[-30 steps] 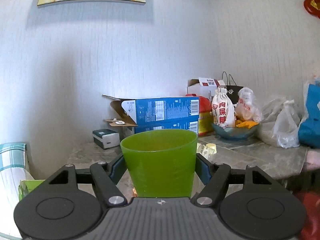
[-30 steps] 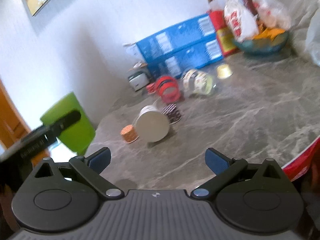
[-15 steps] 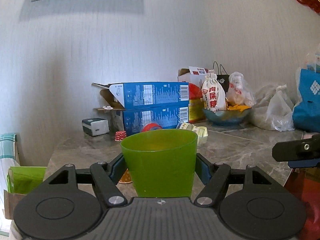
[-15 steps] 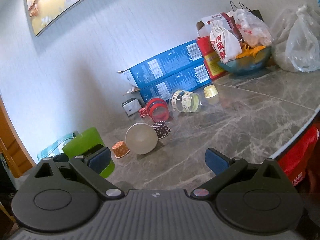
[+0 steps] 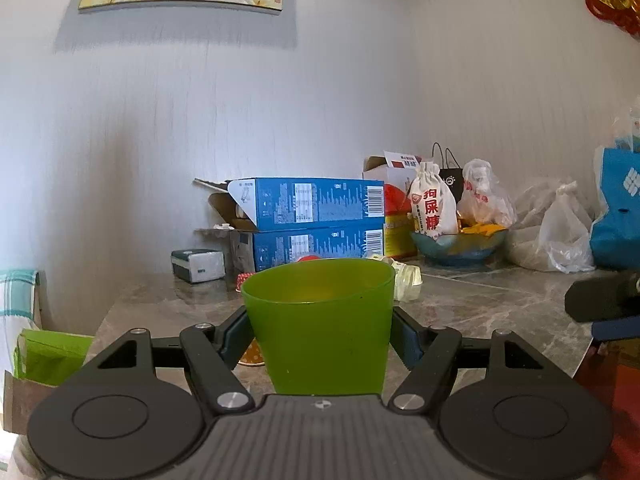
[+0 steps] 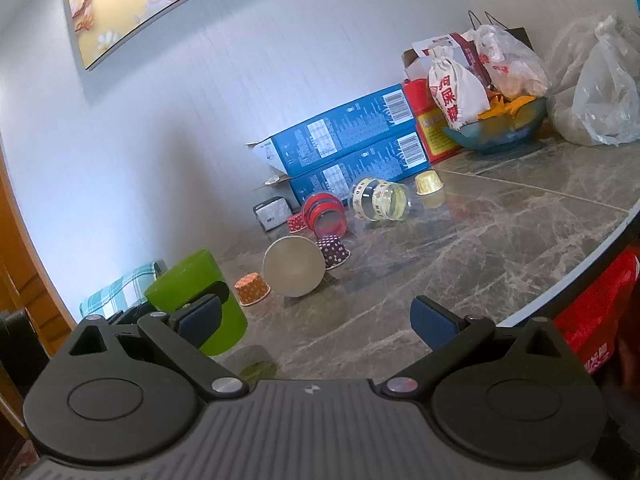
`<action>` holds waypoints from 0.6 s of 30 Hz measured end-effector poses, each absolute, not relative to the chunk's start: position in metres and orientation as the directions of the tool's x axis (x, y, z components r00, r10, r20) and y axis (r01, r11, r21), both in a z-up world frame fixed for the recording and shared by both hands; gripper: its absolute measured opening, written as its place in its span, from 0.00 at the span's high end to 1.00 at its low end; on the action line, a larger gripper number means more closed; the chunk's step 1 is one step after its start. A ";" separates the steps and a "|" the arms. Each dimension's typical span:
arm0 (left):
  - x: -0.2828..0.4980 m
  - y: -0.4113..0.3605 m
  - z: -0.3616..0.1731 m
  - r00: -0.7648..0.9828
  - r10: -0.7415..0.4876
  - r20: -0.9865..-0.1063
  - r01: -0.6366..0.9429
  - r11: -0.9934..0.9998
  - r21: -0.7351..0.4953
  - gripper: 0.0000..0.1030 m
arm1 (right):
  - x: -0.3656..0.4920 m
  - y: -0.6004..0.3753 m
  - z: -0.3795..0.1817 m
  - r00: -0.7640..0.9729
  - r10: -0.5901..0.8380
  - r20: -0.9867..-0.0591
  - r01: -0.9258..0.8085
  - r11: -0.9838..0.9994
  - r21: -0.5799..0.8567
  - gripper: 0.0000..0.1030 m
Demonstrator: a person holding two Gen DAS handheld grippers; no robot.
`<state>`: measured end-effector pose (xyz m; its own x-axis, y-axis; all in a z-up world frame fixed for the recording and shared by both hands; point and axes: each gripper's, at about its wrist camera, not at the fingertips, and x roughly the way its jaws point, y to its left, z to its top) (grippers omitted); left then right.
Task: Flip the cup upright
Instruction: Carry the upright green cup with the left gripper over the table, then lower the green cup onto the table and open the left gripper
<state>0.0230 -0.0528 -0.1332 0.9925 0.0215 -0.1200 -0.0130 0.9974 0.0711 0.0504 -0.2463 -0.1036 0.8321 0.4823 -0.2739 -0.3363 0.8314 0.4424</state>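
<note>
While the left gripper [image 5: 320, 326] is clamped on the green cup [image 5: 318, 324], the cup stands mouth up, one blue pad against each side wall. Seen from the right wrist, the cup [image 6: 196, 300] sits at the near left corner of the marble table [image 6: 500, 240]; whether its base touches the surface or hangs just above it cannot be told. The right gripper [image 6: 316, 318] has its fingers spread wide with nothing between them, and it stands just right of the cup, over the table's front edge.

Other cups lie further back on the table: a pale cup [image 6: 294, 266] on its side with its bottom toward the camera, a red cup [image 6: 324, 216] and a clear patterned cup [image 6: 380, 200], both tipped over. Small paper baking cups [image 6: 252, 289] are scattered among them. Two stacked blue boxes [image 6: 344, 148] stand against the wall.
</note>
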 end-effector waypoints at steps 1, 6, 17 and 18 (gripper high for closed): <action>0.023 -0.053 -0.135 0.993 0.021 -0.119 -0.013 0.997 0.072 0.28 | 0.050 -0.246 -0.104 0.833 0.483 -0.272 -0.337 0.831 0.443 0.01; 0.029 -0.050 -0.142 0.990 0.026 -0.138 -0.018 0.998 0.054 0.28 | 0.047 -0.243 -0.107 0.828 0.489 -0.274 -0.344 0.829 0.440 0.01; 0.033 -0.054 -0.147 0.984 0.033 -0.177 -0.012 0.993 0.118 0.27 | 0.045 -0.236 -0.107 0.820 0.500 -0.279 -0.359 0.829 0.429 0.01; 0.033 -0.055 -0.148 0.984 0.035 -0.175 -0.013 0.992 0.124 0.27 | 0.045 -0.235 -0.107 0.819 0.502 -0.278 -0.362 0.829 0.427 0.01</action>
<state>0.0330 -0.0545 -0.1476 0.9840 0.0346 -0.1746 -0.0128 0.9922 0.1243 0.0449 -0.2352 -0.1069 0.8191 0.5015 -0.2784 -0.3622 0.8286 0.4270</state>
